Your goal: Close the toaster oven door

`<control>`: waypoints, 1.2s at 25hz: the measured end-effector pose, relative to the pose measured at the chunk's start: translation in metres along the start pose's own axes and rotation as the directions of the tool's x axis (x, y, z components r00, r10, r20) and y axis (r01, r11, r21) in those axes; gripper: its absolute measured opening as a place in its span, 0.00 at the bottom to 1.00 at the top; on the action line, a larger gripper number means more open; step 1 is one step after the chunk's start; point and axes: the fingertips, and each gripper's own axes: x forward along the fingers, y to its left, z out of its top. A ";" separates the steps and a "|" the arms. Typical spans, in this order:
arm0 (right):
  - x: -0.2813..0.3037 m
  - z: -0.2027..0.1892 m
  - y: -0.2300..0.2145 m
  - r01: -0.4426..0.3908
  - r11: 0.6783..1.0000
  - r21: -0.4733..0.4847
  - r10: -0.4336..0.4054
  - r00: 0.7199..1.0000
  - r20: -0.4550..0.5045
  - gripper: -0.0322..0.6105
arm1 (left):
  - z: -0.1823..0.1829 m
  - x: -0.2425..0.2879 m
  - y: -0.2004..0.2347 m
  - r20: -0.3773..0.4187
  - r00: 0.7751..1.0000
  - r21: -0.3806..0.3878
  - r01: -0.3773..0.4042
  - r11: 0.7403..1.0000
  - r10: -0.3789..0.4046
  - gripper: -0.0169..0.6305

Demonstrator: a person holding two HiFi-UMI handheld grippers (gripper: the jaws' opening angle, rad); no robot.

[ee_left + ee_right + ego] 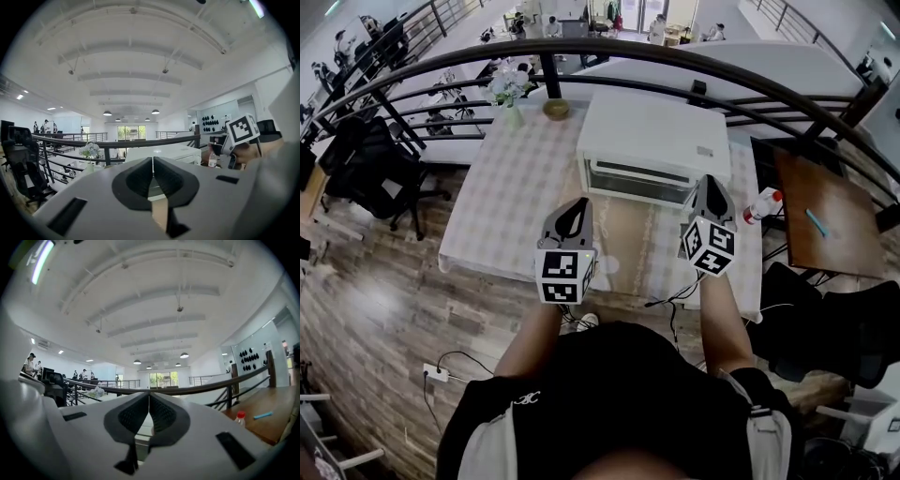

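The white toaster oven (652,141) stands at the far side of the checked table (502,206). Its glass door (639,180) looks upright against the front. My left gripper (575,211) hovers over the table in front of the oven's left end, jaws shut on nothing. At the oven's right front corner is my right gripper (710,183), also shut and empty; whether it touches the oven I cannot tell. The left gripper view shows the oven (161,152) beyond the shut left gripper (152,161). In its own view the right gripper (149,397) points level over the table.
A plastic bottle with a red cap (761,204) lies right of the oven. A flower vase (508,94) and a bowl (556,109) stand at the table's far left. A dark railing (675,58) runs behind. A wooden side table (830,216) carries a blue pen (818,223).
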 end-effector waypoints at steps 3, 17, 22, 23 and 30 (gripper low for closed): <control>-0.030 0.031 0.009 -0.007 0.999 -0.042 0.011 0.996 0.085 0.04 | 0.002 0.005 -0.006 0.008 1.000 0.000 0.019 1.000 -0.019 0.05; -0.071 0.015 0.023 -0.023 0.999 -0.042 0.026 0.997 0.069 0.04 | 0.009 0.017 -0.036 0.027 0.994 0.014 0.103 0.995 -0.104 0.05; -0.075 0.014 0.024 -0.021 0.997 -0.077 0.026 0.997 0.067 0.04 | 0.008 0.016 -0.039 0.029 0.994 0.018 0.109 0.994 -0.109 0.05; -0.076 0.013 0.026 -0.024 0.996 -0.084 0.029 0.997 0.066 0.04 | 0.008 0.016 -0.038 0.029 0.994 0.018 0.108 0.994 -0.109 0.05; -0.077 0.011 0.033 -0.041 0.993 -0.107 0.048 0.996 0.070 0.04 | 0.004 0.017 -0.040 0.022 0.993 0.019 0.115 0.993 -0.115 0.05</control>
